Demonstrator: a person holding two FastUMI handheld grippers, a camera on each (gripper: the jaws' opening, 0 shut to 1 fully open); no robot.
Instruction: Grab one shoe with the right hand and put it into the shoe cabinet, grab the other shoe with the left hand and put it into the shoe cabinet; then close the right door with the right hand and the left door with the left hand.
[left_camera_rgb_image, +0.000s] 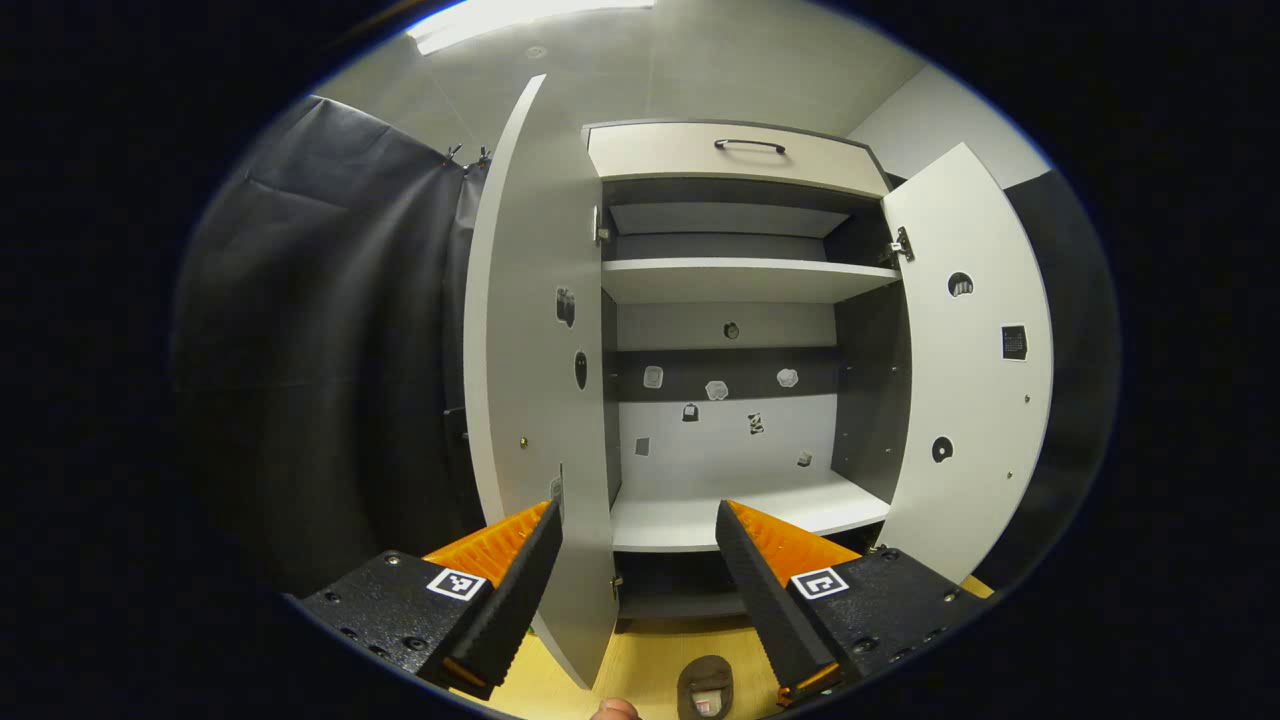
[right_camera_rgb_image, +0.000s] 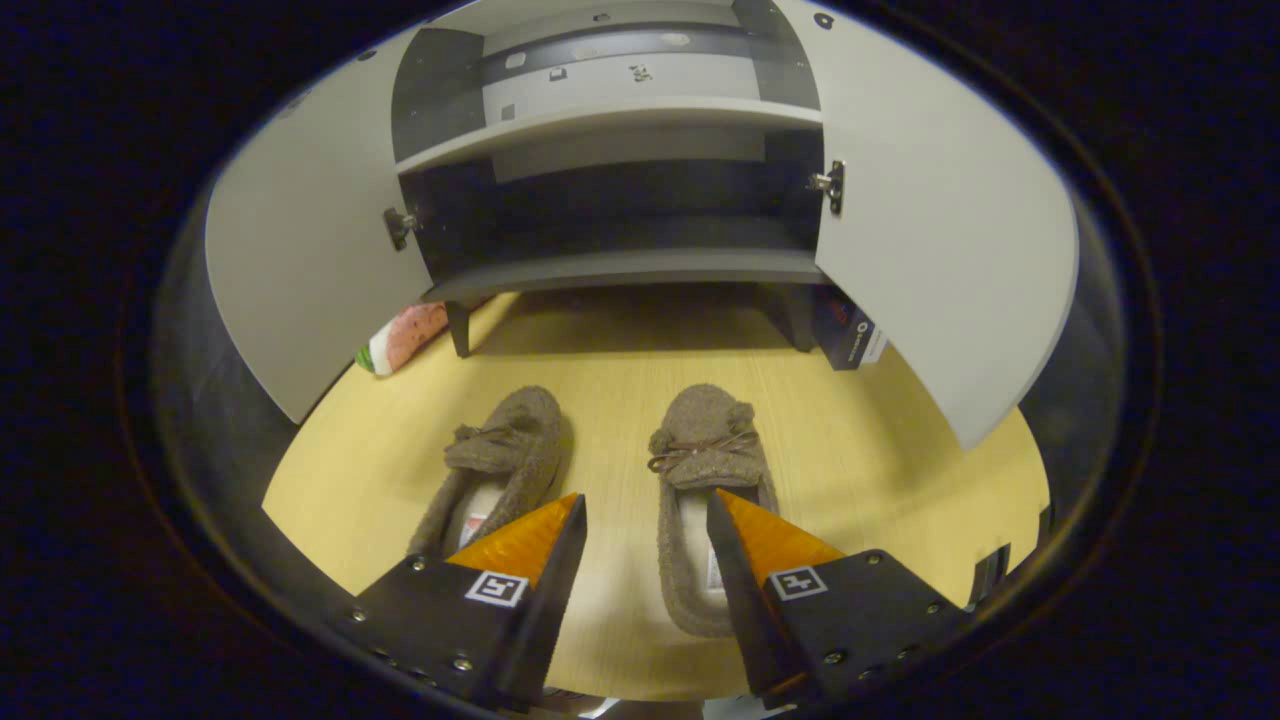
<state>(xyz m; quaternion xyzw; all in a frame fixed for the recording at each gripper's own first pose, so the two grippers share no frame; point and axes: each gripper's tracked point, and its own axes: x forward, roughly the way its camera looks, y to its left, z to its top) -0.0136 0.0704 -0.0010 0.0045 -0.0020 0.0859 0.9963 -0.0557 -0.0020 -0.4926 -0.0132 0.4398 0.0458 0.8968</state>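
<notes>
Two brown fuzzy slippers lie side by side on the wooden floor in the right gripper view: the left shoe (right_camera_rgb_image: 500, 465) and the right shoe (right_camera_rgb_image: 705, 470), toes toward the cabinet. My right gripper (right_camera_rgb_image: 645, 510) hovers open just above them, its right finger over the right shoe's heel. The white shoe cabinet (right_camera_rgb_image: 610, 125) stands behind with both doors swung wide. In the left gripper view my left gripper (left_camera_rgb_image: 640, 520) is open, raised in front of the cabinet's lower shelf (left_camera_rgb_image: 740, 515). The left door (left_camera_rgb_image: 535, 360) passes between its fingers' line of sight; the right door (left_camera_rgb_image: 965, 360) stands open. A shoe's heel (left_camera_rgb_image: 705, 685) peeks in below.
A pink and green object (right_camera_rgb_image: 405, 338) lies on the floor under the left door. A dark box (right_camera_rgb_image: 850, 335) stands beside the cabinet's right leg. The cabinet has an upper shelf (left_camera_rgb_image: 740, 280) and a top drawer with a handle (left_camera_rgb_image: 750, 146). Black cloth hangs to the left.
</notes>
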